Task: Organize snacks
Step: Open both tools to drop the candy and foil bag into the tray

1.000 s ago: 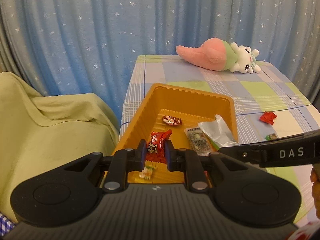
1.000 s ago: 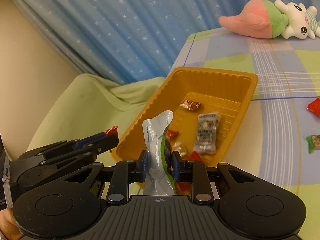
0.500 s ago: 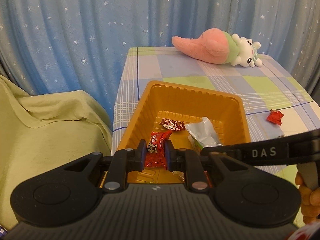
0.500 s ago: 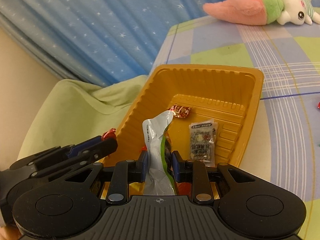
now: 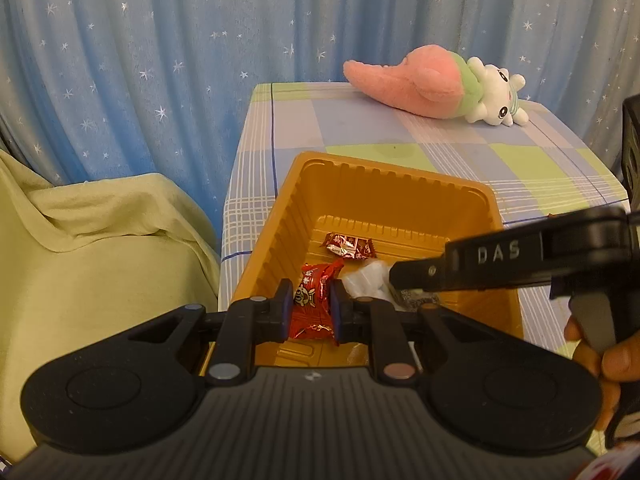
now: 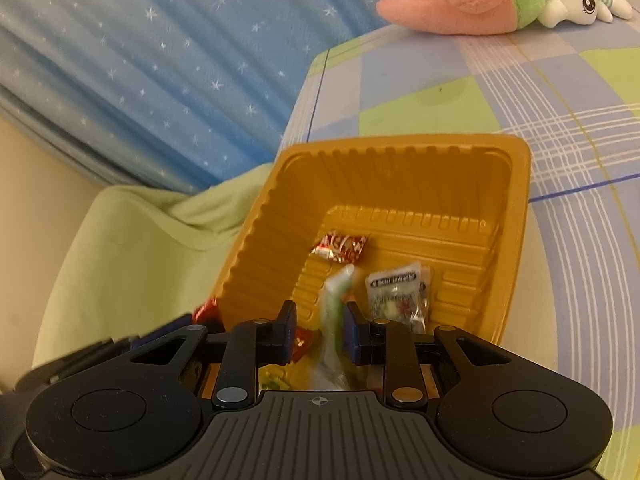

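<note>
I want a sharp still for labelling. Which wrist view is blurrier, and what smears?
Right wrist view: the white-green packet between the right gripper fingers smears, as does the left gripper at lower left. Left wrist view: sharp; the red packet print reads clearly; both bend at the edges.

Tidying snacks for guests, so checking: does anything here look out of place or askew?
The pink plush toy lying on its side at the table's far end is no snack. The orange tray sits skewed at the table's corner.

One orange tray [image 6: 516,184], five snack packets visible in or over it, two grippers, one plush toy [image 5: 432,88], one checked tablecloth [image 5: 520,160].
</note>
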{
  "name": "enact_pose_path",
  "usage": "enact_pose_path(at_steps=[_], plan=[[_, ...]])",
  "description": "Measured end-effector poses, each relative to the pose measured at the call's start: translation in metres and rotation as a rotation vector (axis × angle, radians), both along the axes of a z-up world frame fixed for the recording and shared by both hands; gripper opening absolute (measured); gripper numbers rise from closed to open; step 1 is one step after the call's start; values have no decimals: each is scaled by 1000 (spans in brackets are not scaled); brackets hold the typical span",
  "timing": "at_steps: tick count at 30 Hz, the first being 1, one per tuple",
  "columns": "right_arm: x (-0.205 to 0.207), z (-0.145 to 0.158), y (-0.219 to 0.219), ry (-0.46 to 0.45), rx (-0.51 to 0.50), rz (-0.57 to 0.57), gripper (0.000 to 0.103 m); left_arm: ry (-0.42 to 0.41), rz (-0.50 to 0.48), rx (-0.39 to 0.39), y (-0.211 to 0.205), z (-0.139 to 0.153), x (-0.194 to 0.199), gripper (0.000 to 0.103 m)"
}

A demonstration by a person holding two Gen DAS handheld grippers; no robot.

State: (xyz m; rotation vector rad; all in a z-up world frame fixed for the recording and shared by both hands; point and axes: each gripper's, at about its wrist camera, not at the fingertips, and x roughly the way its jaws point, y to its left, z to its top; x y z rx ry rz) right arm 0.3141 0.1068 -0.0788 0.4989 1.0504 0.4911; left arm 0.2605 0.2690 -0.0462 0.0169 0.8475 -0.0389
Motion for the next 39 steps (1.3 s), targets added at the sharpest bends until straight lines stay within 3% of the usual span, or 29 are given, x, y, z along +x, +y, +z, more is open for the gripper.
enact_pose_path(at_steps=[19,24,33,39], plan=[[-30,7,-10,-41,-113,76,41,14,-4,-9,1,-5,-8,18],[-41,14,-8,-76,-146,105,59,11,-2,-6,0,-4,-16,33],[-68,22,-3,-157,-211,184,75,34,28,-40,6,2,-45,45],[-83,28,-6,-178,-223,194,80,24,43,-50,8,11,-65,53]])
